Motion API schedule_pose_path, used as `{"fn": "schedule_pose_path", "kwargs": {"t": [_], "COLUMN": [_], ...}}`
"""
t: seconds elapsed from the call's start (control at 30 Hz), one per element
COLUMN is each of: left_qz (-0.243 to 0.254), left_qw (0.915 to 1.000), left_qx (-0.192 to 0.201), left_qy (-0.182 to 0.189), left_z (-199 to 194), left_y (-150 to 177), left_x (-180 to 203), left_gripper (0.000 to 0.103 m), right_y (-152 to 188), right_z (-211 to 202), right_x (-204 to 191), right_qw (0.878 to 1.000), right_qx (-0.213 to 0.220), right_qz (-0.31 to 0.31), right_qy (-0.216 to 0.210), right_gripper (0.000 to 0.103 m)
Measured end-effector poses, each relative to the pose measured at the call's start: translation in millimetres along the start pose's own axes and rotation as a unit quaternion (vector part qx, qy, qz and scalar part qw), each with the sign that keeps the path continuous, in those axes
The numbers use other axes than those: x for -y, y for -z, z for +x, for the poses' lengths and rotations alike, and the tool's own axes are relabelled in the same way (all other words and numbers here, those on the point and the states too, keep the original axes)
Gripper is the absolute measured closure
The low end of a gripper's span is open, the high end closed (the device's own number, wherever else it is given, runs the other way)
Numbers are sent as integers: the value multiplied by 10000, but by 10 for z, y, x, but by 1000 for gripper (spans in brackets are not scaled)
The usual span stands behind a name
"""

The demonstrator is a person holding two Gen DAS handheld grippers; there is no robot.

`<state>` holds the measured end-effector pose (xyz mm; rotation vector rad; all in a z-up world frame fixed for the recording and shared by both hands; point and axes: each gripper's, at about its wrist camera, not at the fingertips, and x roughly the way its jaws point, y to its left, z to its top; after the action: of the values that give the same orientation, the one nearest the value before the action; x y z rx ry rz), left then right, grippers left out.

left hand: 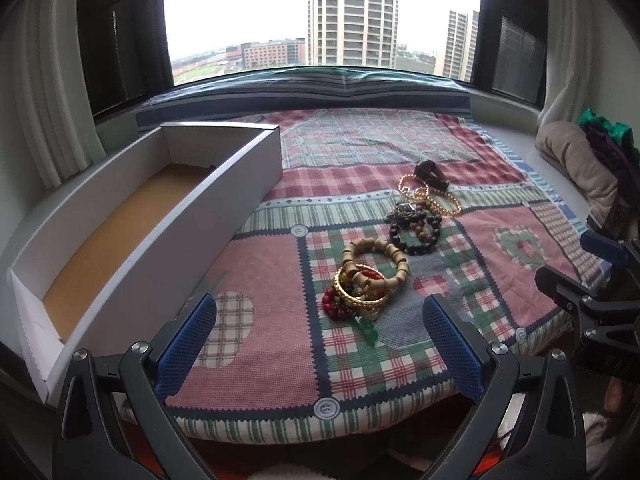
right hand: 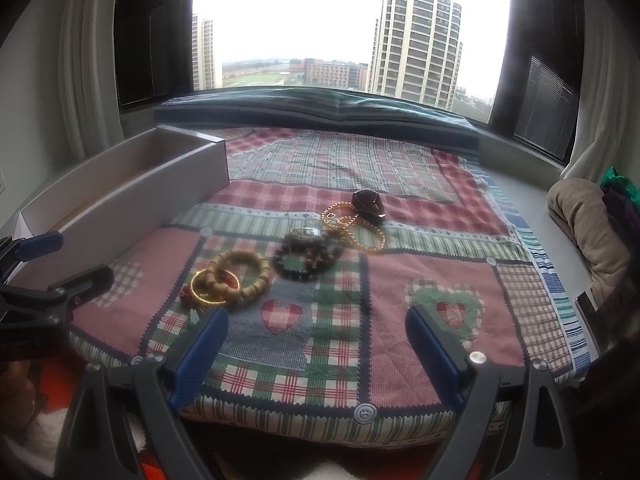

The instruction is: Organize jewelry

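Lying diagonally, bracelets trail away from box.

L gripper jaws wide apart, R gripper same, both empty

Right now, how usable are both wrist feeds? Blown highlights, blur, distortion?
Left wrist view: window sky blown out white, strong fisheye bending of the white box, bracelets sharp enough. Right wrist view: same blown sky, softer overall, mild glare on the gold bangle, dark vignetted corners.
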<state>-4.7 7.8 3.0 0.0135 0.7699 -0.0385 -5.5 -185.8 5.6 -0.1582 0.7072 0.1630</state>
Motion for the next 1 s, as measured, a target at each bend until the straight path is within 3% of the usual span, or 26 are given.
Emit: {"fn": "schedule_pose_path", "kwargs": {"t": [0.3,0.63,1.0], "left_qz": [-27,-18,-13], "left_qw": [10000,10000,10000], "left_qx": [-16,-80,-97], "left_qy": [14,-3,-2], "left_z": [-5,37,55], "left_y": [0,36,49], "left_x": [-24,-20,-21], "left_gripper": [0,0,0], "right_y": [15,41,46], "right_z": [-26,14,38], "right_x": [-93,-98,-49], "right_qw": [9995,9996,9998], "right_qx": [84,-45,-185], "right_qz": [-313,-257,-104], "right_qy": [71,-130,-71], "right_gripper": [11,11,11]}}
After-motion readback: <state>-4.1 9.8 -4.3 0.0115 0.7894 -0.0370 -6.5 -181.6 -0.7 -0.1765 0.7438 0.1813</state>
